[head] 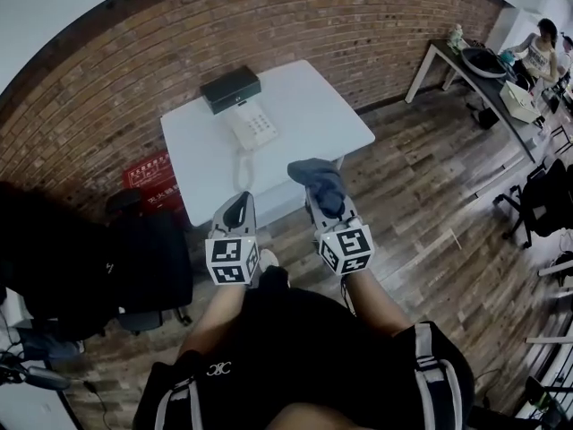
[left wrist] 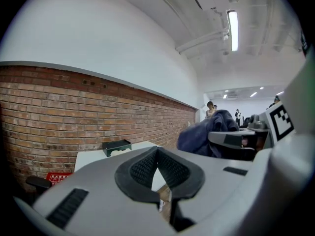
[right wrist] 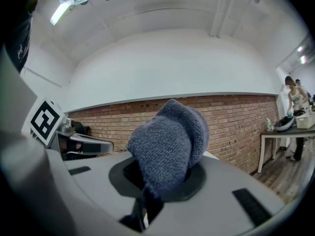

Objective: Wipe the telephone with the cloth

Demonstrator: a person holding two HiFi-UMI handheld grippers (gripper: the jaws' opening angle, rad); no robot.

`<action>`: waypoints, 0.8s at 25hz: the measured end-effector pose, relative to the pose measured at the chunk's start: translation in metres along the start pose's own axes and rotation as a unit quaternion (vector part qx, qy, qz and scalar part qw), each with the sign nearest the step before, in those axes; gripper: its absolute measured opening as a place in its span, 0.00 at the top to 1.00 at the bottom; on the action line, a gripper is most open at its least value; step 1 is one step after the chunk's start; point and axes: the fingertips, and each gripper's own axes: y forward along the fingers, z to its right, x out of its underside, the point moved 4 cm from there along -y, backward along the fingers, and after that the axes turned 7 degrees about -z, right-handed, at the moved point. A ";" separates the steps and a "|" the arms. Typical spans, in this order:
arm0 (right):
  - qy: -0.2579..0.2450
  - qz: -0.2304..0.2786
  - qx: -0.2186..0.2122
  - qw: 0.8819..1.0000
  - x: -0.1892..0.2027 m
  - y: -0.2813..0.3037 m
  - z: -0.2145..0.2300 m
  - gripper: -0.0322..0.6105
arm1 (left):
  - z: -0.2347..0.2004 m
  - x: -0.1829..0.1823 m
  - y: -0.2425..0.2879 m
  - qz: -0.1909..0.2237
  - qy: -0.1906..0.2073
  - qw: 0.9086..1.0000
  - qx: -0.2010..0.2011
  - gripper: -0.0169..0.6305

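A white telephone (head: 253, 125) lies on the small white table (head: 322, 106), its coiled cord (head: 242, 164) trailing toward the near edge. My right gripper (head: 324, 197) is shut on a blue-grey knitted cloth (head: 315, 177), which bulges out of its jaws (right wrist: 170, 144). It hovers over the table's near edge, short of the phone. My left gripper (head: 236, 211) is beside it, in front of the table, jaws closed together with nothing between them (left wrist: 158, 173). The cloth (left wrist: 206, 134) shows to the right in the left gripper view.
A dark green box (head: 230, 89) stands at the table's far edge against the brick wall (head: 295, 25). A black chair (head: 143, 258) and a red sign (head: 148, 173) are at the left. A desk (head: 483, 74) with people is at the far right. Wooden floor surrounds.
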 end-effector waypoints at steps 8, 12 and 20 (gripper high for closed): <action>0.013 -0.009 0.012 1.000 -0.014 0.070 0.043 0.89 | -0.033 -0.029 0.075 -0.013 0.008 1.000 0.017 0.98; 0.010 -0.012 0.008 1.000 -0.025 0.114 0.054 0.89 | -0.061 -0.046 0.111 -0.013 0.006 1.000 0.017 0.98; 0.005 -0.023 -0.002 1.000 -0.043 0.204 0.069 0.89 | -0.122 -0.070 0.174 -0.021 -0.004 1.000 0.014 0.98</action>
